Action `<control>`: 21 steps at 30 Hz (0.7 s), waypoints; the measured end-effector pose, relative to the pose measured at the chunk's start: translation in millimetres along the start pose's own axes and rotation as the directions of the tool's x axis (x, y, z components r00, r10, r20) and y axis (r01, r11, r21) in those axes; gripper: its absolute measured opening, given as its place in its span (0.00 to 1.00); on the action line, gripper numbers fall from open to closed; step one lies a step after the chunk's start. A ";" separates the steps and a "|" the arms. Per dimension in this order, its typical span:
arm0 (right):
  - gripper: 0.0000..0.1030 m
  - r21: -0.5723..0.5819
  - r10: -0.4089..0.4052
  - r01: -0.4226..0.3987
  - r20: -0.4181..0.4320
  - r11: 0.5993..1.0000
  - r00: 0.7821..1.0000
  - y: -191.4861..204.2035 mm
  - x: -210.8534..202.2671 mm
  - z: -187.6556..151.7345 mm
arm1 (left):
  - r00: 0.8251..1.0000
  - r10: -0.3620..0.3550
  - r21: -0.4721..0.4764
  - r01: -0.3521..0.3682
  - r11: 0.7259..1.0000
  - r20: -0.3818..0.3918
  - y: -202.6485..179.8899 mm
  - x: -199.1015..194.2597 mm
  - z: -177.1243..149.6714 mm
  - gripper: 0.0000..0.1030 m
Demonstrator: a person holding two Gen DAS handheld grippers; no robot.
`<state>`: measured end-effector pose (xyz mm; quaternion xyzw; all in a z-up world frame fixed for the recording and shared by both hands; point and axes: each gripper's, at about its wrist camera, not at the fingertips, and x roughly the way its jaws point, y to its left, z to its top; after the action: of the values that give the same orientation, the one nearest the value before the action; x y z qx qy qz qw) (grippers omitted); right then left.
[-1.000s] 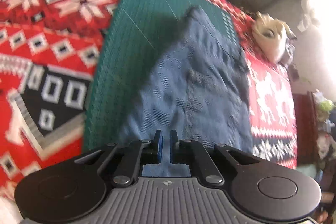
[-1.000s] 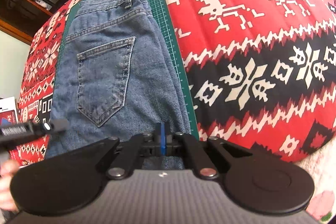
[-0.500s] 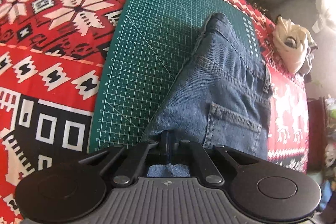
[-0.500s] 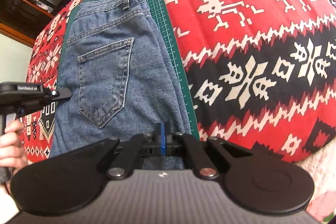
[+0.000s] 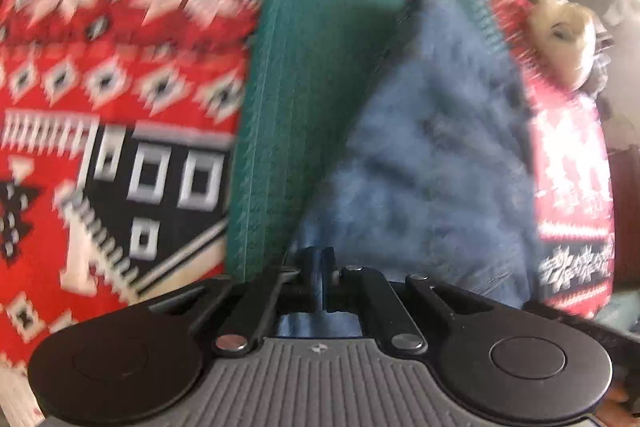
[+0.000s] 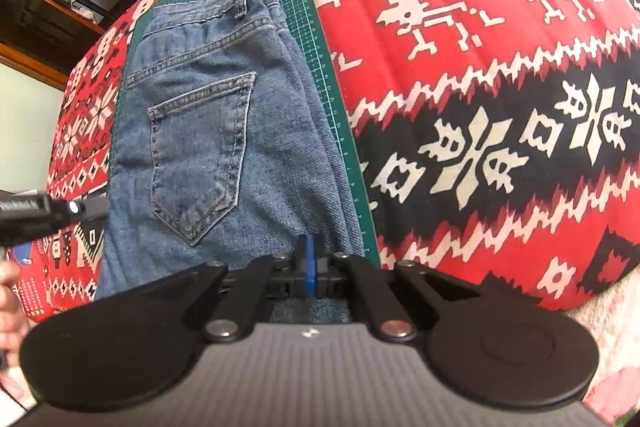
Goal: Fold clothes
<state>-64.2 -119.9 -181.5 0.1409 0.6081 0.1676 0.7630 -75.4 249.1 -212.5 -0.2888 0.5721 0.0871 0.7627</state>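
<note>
Jeans [image 6: 224, 131] lie on the green mat [image 6: 320, 75] ahead of both jaws. Left gripper [image 5: 320, 267], open a second ago, has closed on denim; right gripper [image 6: 308, 263] stays clamped on denim.

Blue denim jeans [image 6: 224, 131] are laid flat, folded lengthwise, back pocket up, in the centre-left of the right wrist frame, waistband toward the top; they appear blurred in the left view.

Motion blur smears the left wrist view, jeans [image 5: 432, 155] and patterned blanket [image 5: 120, 75] alike; in the right wrist view, the left gripper [image 6: 86, 207] and a hand [image 6: 10, 303] run off frame.
</note>
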 end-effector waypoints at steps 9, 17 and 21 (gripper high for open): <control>0.00 0.008 0.006 -0.006 0.003 1.000 1.000 -1.5 -0.1 -0.8 | 1.000 -0.028 -0.002 0.028 1.000 -0.009 27.5 -13.0 -24.1 0.03; 0.00 -0.001 -0.002 0.002 0.002 1.000 1.000 1.6 0.7 -1.2 | 1.000 -0.020 -0.015 0.020 1.000 -0.005 39.1 -23.5 -49.4 0.03; 0.00 -0.007 -0.007 0.007 0.001 1.000 1.000 3.1 1.1 -0.9 | 1.000 -0.011 -0.017 0.011 1.000 -0.009 43.0 -27.9 -60.8 0.03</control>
<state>-65.1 -116.6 -181.4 0.1360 0.6076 0.1669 0.7645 -154.5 257.0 -212.3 -0.2990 0.5730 0.0864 0.7581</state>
